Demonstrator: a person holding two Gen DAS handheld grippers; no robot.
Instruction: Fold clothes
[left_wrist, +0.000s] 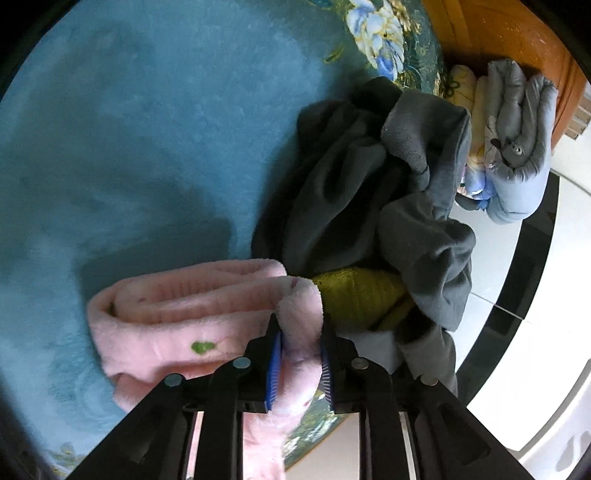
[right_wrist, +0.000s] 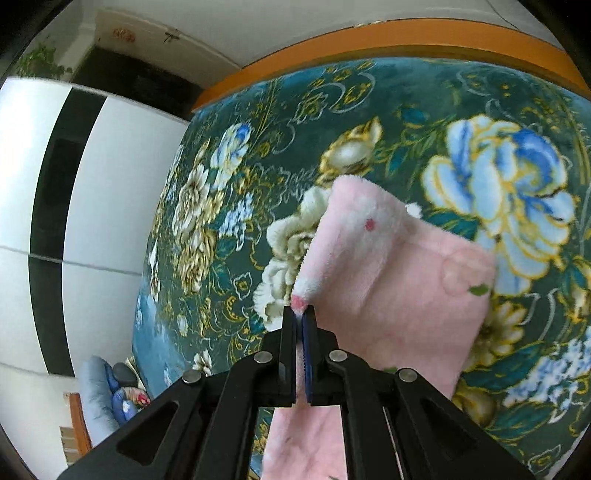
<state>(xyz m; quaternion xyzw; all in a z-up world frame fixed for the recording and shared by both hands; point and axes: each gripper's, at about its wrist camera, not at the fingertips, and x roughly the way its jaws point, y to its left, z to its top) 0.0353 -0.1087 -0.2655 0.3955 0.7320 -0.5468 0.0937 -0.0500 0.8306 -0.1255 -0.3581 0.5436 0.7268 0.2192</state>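
Mid-fold, by the look of it: left tongs (left_wrist: 300, 334) clamped on a thick bunched edge of the pink fleece garment (left_wrist: 177, 321), right tongs (right_wrist: 299, 314) pinched tight on a thin corner of the same pink fleece, held up over the bed. Next calls for carrying both gripped edges across together, level and taut, then laying them down square. Beneath, a teal floral bed blanket (right_wrist: 369, 122); right in the left view, a dark grey heap (left_wrist: 369, 192), an olive piece (left_wrist: 358, 295), rolled bedding (left_wrist: 517, 147); far off, orange bed frame (right_wrist: 406, 35), white wardrobe (right_wrist: 122, 206).
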